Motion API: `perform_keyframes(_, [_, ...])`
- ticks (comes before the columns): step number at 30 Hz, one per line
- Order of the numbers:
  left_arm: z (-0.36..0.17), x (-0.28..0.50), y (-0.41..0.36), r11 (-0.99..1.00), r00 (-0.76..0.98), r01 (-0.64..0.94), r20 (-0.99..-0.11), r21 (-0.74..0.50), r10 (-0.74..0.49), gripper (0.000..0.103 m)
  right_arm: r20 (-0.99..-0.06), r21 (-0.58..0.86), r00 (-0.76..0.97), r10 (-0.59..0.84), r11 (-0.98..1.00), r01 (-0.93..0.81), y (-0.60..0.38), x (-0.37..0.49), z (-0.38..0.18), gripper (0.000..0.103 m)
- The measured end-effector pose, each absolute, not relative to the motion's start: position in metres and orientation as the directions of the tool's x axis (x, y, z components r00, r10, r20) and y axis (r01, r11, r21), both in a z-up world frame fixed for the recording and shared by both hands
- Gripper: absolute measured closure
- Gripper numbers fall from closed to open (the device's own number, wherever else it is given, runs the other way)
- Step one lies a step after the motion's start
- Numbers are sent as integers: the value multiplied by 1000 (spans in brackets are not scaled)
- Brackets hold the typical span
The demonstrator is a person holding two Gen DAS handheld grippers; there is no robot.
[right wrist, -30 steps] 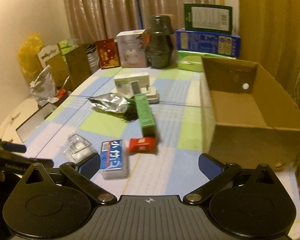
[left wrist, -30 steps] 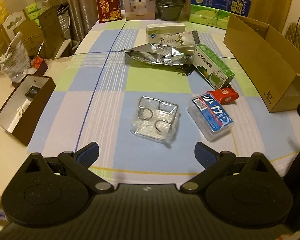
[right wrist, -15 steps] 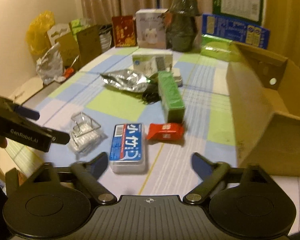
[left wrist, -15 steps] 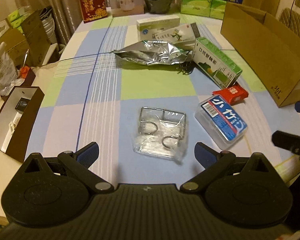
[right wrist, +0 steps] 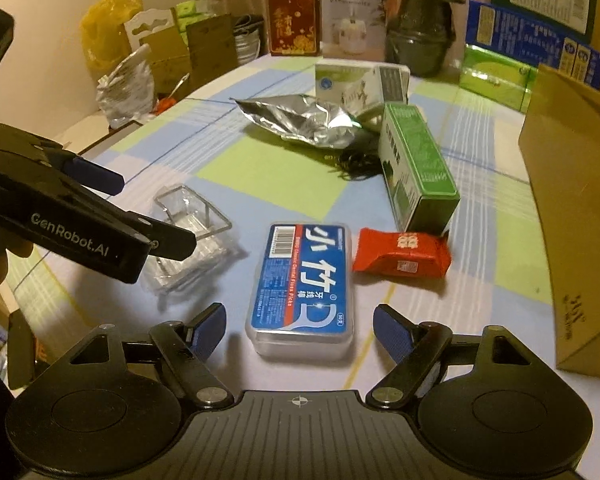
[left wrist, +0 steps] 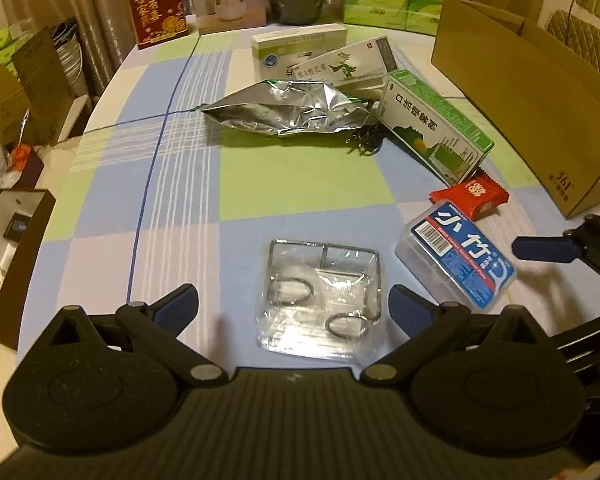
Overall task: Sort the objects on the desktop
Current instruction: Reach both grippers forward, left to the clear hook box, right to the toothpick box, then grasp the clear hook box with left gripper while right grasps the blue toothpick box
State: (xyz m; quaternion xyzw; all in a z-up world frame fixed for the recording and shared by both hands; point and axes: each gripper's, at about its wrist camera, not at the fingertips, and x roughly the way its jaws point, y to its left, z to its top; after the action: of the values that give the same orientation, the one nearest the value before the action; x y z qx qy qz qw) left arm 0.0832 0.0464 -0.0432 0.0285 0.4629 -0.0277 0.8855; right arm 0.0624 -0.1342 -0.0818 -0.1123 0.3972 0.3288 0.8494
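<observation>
A clear packet of metal hooks [left wrist: 324, 300] lies on the checked tablecloth, just ahead of my left gripper [left wrist: 292, 312], which is open and not touching it. The same packet [right wrist: 188, 232] shows in the right wrist view, partly behind the left gripper [right wrist: 140, 208]. A blue-labelled floss pick box [right wrist: 304, 284] lies with its near end between the fingertips of my right gripper [right wrist: 300, 334]. Those jaws are closing, with a gap still on each side of the box. In the left wrist view the floss box [left wrist: 456, 260] lies beside the right gripper's finger [left wrist: 544, 249].
A red snack packet [right wrist: 400, 256], a green carton [right wrist: 416, 168], a silver foil bag [right wrist: 300, 120] and white medicine boxes [right wrist: 356, 84] lie further back. An open cardboard box [right wrist: 572, 200] stands at the right. Boxes and a dark pot line the far edge.
Both grippers have come down and forward toward the table. The right jaws have narrowed around the floss box's near end. The left gripper now stands just behind the clear packet.
</observation>
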Motion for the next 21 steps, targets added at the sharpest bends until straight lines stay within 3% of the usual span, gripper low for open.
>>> perform_keyframes(6, [-56,92,44,993,562,116,-825,5,-62,5,-753,80,462,469,761,-643,-136,68,-88,49])
perform_keyframes(14, [-67,96,39,983,596,181,-799,38,-79,14,-740,61,489,462,770,-635,-139,69,-88,49])
perform_keyframes(21, [-75,98,40,979,588,202,-801,10,-113,34,-727,66,498,472,770,-635,-133,74,-90,48])
